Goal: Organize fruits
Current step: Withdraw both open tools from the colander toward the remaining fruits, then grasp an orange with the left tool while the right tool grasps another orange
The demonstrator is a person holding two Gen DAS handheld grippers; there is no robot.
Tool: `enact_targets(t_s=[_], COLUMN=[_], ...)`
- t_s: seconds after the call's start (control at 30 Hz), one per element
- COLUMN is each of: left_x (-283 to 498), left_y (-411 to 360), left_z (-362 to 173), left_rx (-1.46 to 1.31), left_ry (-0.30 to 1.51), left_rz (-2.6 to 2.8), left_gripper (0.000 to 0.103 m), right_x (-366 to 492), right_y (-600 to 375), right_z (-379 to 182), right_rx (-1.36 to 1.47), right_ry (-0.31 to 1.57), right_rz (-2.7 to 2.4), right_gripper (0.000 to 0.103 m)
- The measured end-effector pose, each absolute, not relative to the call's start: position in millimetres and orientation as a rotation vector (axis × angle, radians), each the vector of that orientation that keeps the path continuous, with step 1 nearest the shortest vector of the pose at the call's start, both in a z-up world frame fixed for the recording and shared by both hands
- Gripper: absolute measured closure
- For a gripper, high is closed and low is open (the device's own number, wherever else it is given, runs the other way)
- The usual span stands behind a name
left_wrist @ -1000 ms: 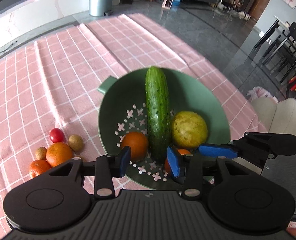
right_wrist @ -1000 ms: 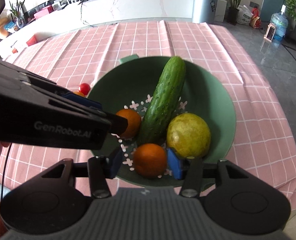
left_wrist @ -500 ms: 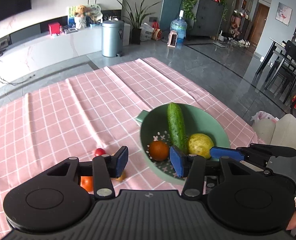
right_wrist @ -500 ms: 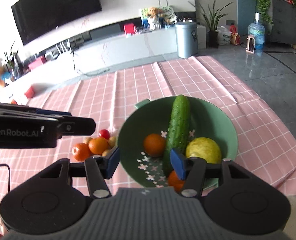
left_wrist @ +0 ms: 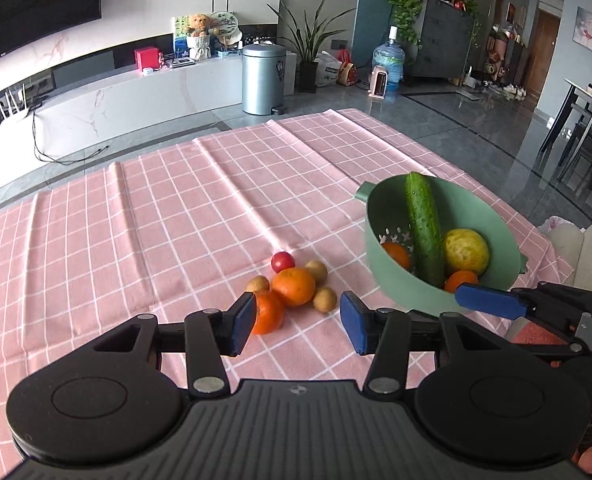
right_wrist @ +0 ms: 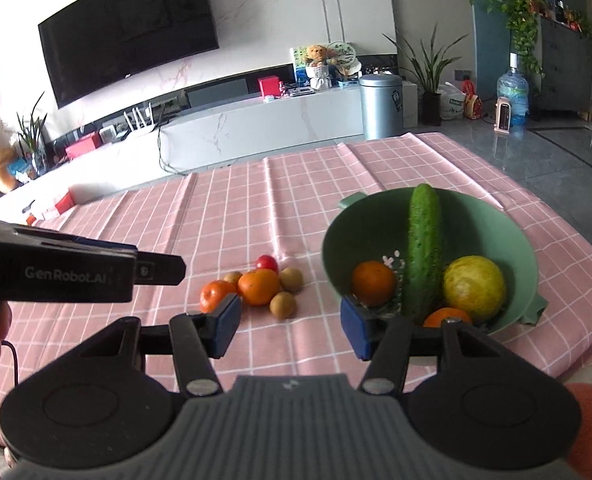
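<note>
A green colander bowl [left_wrist: 396, 296] [right_wrist: 516, 232] on the pink checked cloth holds a cucumber [left_wrist: 424, 224] [right_wrist: 424, 248], a yellow-green fruit [left_wrist: 466, 250] [right_wrist: 474, 282] and two oranges [left_wrist: 396, 254] [right_wrist: 372, 282]. Left of the bowl lies a loose pile: a large orange [left_wrist: 294, 286] [right_wrist: 258, 286], a small mandarin [left_wrist: 270, 314] [right_wrist: 216, 294], a cherry tomato [left_wrist: 283, 261] [right_wrist: 267, 263] and small brown fruits [left_wrist: 324, 299] [right_wrist: 283, 305]. My left gripper [left_wrist: 298, 320] hangs open just short of the pile, holding nothing. My right gripper [right_wrist: 290, 326] is open and bare between pile and bowl.
The cloth [left_wrist: 176, 220] covers the table, with its far edge toward a grey floor. A metal bin [left_wrist: 262, 78], a water bottle [left_wrist: 388, 64] and a white low cabinet [left_wrist: 136, 100] stand beyond. Dark chairs [left_wrist: 584, 140] stand at the right.
Both grippers have drawn back from over the bowl and tilted up, so the bowl now sits farther off and to the right. The loose pile has come in front of the left gripper.
</note>
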State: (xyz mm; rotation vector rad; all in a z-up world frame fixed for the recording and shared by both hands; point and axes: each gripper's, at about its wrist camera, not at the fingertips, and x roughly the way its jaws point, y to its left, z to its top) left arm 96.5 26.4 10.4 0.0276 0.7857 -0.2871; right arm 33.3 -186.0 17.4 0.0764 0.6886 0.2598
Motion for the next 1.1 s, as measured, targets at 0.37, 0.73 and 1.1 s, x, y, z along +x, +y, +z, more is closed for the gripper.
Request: enact_targets(t_s=[0.37, 0.73, 1.1], left_x=[94.8, 121.0, 149.2], left_y=[52.3, 53.4, 50.1], left_z=[-21.8, -47.9, -73.2], left_rx=[-0.048, -0.087, -0.062], left_ry=[0.819, 0.870, 0.897], left_rz=[-0.309, -0.302, -0.255], left_gripper=[0.046, 0.046, 0.042], right_x=[45.7, 68.3, 90.5], right_y=[-165.1, -160.2, -161.3], right_z=[-10.5, -31.2, -47.5], right_rx=[0.057, 0.105, 0.195], right_ry=[0.774, 0.828, 0.881], right_rz=[0.262, 0.224, 0.189], right_gripper=[0.075, 0.076, 0.075])
